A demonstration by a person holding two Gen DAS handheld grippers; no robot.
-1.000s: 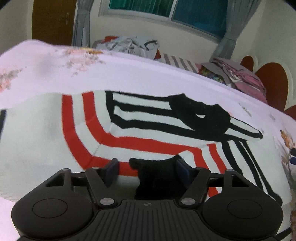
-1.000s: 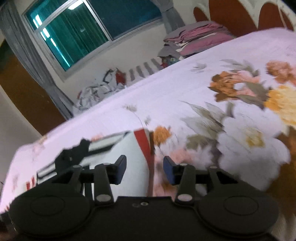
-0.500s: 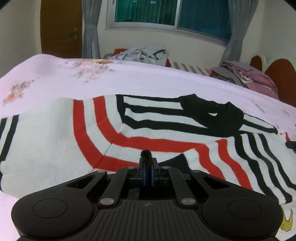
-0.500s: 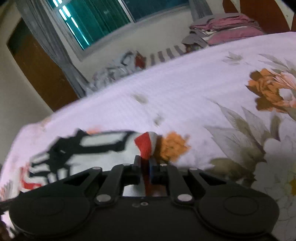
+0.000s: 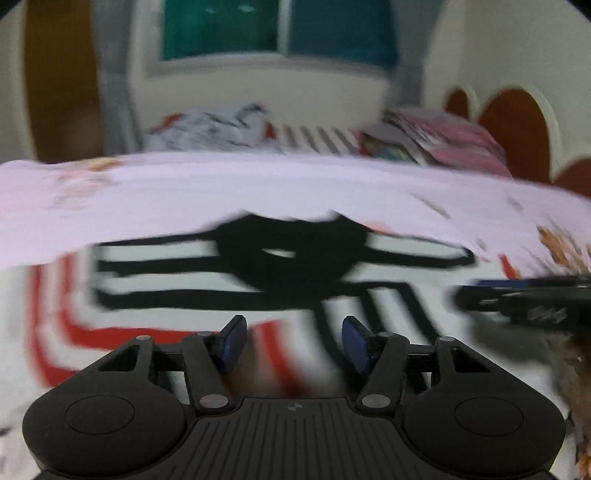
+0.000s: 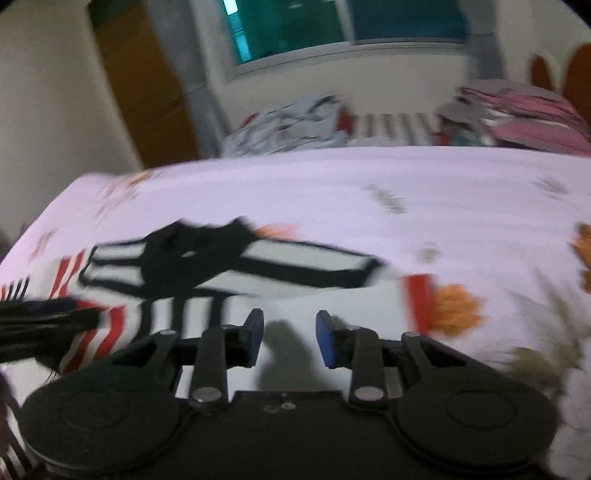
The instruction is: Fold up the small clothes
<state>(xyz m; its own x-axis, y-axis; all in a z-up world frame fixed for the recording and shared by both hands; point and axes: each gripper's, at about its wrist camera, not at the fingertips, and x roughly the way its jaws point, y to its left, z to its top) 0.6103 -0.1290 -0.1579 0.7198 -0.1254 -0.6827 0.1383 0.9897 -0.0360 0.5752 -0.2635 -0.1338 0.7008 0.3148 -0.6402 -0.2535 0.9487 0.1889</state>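
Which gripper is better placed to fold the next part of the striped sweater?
Probably the left gripper: its opening jaws hover over the striped sweater. The right gripper, also opening, sits nearer the sweater's edge by the floral bedsheet.

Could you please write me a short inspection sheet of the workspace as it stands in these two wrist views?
Surface: bedsheet, pale with a flower print.
Job's things: striped sweater, white with black and red stripes, lying on the sheet, black collar towards the far side.
Clutter: loose clothes pile and pink stack at the far edge.
Grippers: left gripper and right gripper both opening above the sweater, nothing between the pads.
Cables: nothing seen.
Surroundings: window, grey curtains, headboard.
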